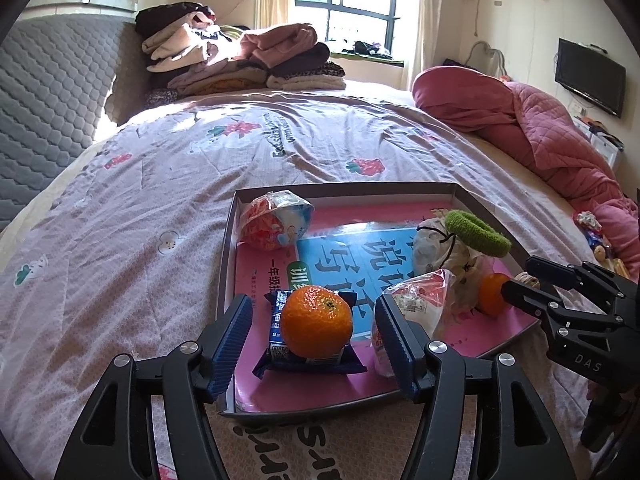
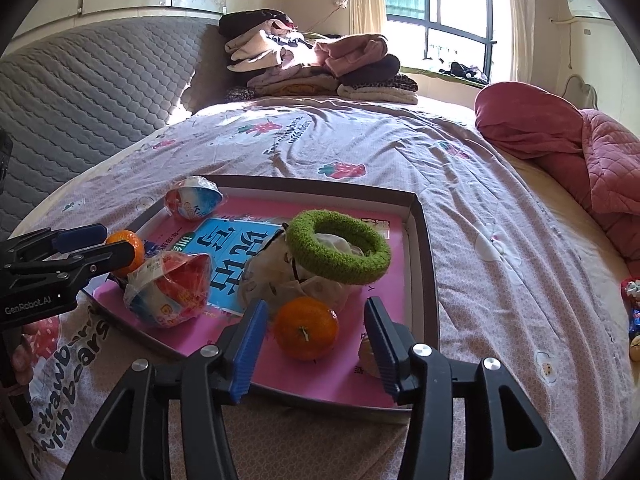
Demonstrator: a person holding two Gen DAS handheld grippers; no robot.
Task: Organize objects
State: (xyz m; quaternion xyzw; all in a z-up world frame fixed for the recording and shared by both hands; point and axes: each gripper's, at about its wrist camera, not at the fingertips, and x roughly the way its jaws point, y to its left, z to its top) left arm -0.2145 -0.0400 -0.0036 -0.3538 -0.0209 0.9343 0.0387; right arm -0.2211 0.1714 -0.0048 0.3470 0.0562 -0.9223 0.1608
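Two tangerines (image 1: 316, 322) (image 2: 306, 328) in tray (image 1: 344, 190), stems up/toward cam, both jaws spread.

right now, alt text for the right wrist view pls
An open right gripper frames a mandarin in a shallow box on a bed, below a green hair band. The left gripper reaches another mandarin.

Black gripper (image 1: 314, 344), blue ribbed jaws, silver screws

Hidden and cut-off things around the tray (image 2: 425, 264)

Near its right wall, a small tan object (image 2: 369, 354) sits half behind a blue finger (image 2: 382, 350), unidentifiable. Well right of it, bright items (image 2: 633, 312) are cropped. The blue packet (image 1: 312, 354) lies mostly under a tangerine (image 1: 316, 322).
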